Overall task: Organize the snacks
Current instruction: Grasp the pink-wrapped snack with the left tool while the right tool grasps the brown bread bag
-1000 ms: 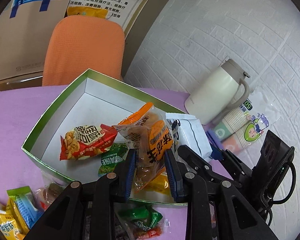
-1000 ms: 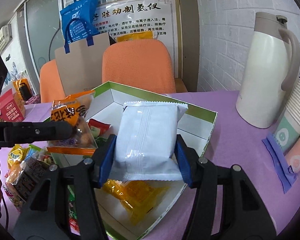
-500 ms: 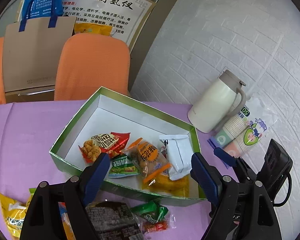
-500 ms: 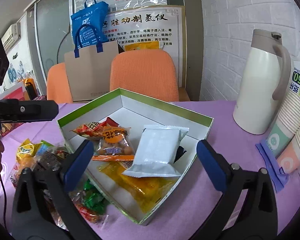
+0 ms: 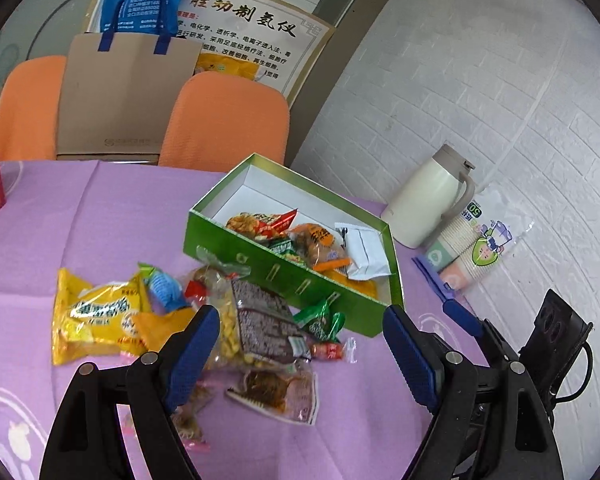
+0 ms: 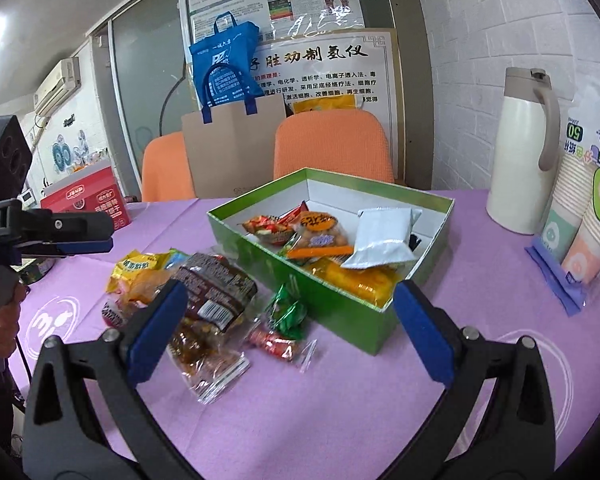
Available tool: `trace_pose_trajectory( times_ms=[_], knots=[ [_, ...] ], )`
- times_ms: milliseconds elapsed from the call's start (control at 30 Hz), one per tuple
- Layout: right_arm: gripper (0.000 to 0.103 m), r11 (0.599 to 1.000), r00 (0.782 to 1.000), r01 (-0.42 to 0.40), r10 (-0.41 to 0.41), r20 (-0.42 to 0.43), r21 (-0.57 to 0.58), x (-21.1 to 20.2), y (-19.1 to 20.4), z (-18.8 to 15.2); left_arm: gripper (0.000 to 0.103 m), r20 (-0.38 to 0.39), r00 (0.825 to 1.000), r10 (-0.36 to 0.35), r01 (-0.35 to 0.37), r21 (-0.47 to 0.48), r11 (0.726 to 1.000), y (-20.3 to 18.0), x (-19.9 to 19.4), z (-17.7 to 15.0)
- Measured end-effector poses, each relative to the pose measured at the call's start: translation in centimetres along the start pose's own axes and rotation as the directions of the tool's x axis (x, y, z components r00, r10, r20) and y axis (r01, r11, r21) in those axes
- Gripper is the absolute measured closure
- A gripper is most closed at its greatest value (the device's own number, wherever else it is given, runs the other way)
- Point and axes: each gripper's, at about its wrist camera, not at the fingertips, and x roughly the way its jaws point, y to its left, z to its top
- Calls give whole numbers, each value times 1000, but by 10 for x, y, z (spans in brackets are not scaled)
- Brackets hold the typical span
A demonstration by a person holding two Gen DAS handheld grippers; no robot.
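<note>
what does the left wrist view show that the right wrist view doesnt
Only the left wrist view shows the whole big yellow snack bag and the blue wrapped candy beside it.

Only the right wrist view shows the white wall air conditioner and the left gripper from the side.

Both show the green cardboard box holding the white foil packet, the dark brown snack pack outside it, the cream thermos jug, and the purple tablecloth. Both grippers are open and hold nothing; the right gripper is seen head-on.
</note>
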Motion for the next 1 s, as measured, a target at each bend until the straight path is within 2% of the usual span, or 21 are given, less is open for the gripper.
trace_pose_trajectory(
  times_ms=[133, 300, 400, 500, 567, 700, 800, 1000],
  knots=[
    [1, 999, 999, -23, 24, -40, 26, 2, 12, -19, 18, -14, 999, 35, -36, -43, 998, 21, -13, -31],
    [1, 995, 988, -87, 91, -126, 38, 16, 31, -39, 18, -72, 996, 61, -66, -55, 996, 42, -17, -67],
    [1, 994, 978, -108, 106, -182, -1, 26, 46, -47, 18, -93, 994, 56, -62, -60, 996, 50, -19, -83],
    [1, 994, 974, -94, 80, -211, -58, 36, 60, -51, 18, -107, 994, 35, -41, -57, 998, 53, -19, -93],
    [1, 991, 968, -116, 98, -233, -67, 45, 64, -52, 18, -108, 994, 25, -31, -56, 998, 54, -20, -96],
    [1, 989, 932, -146, 124, -340, -39, 69, 67, -50, 18, -105, 994, 29, -35, -58, 998, 58, -22, -98],
    [1, 990, 941, -113, 80, -328, -80, 76, 70, -44, 18, -99, 995, 20, -26, -62, 998, 61, -24, -97],
    [1, 990, 920, -123, 90, -381, -64, 95, 73, -43, 18, -96, 995, 29, -36, -77, 996, 71, -25, -95]
  ],
)
